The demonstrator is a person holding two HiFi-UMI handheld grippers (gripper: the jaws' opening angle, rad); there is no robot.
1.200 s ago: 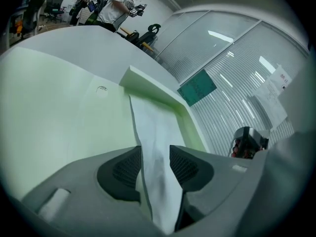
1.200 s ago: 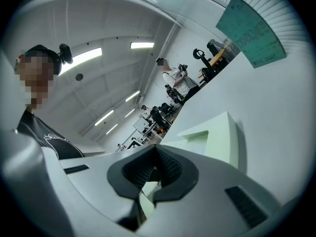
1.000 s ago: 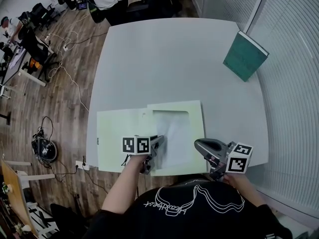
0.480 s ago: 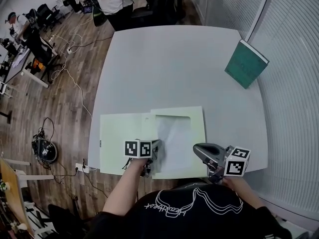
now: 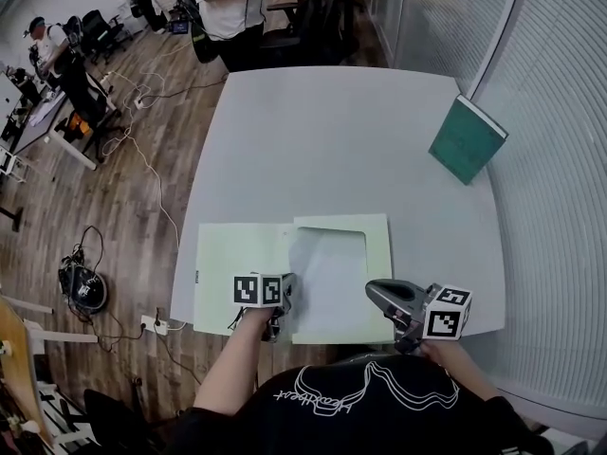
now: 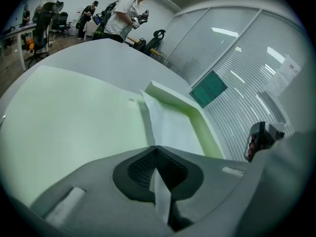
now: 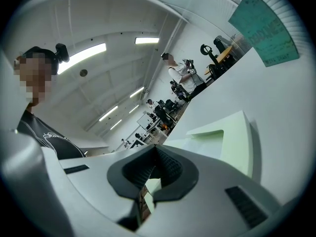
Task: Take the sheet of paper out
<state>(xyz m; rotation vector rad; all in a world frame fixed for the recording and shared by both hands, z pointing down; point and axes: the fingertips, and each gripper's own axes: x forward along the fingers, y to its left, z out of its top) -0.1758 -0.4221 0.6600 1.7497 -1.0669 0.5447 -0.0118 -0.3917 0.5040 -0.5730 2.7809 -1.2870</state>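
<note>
A pale green folder (image 5: 237,263) lies open at the near edge of the white table (image 5: 332,140). A white sheet of paper (image 5: 332,273) sits in its right pocket. My left gripper (image 5: 286,287) is shut on the sheet's near left edge. In the left gripper view the paper (image 6: 170,127) runs out from between the pads of the left gripper (image 6: 156,148) toward the pocket. My right gripper (image 5: 373,290) is at the folder's near right part. Its jaws (image 7: 156,148) are shut, with a pale green strip of the folder (image 7: 237,137) showing between them.
A green book (image 5: 465,140) lies at the table's far right edge, by the window blinds. People, chairs and cables are on the wooden floor beyond and to the left of the table. The person's arms and dark shirt fill the near edge.
My left gripper has slid a little to the left and back toward the person, taking the sheet's edge with it. The right gripper has kept its place on the folder.
</note>
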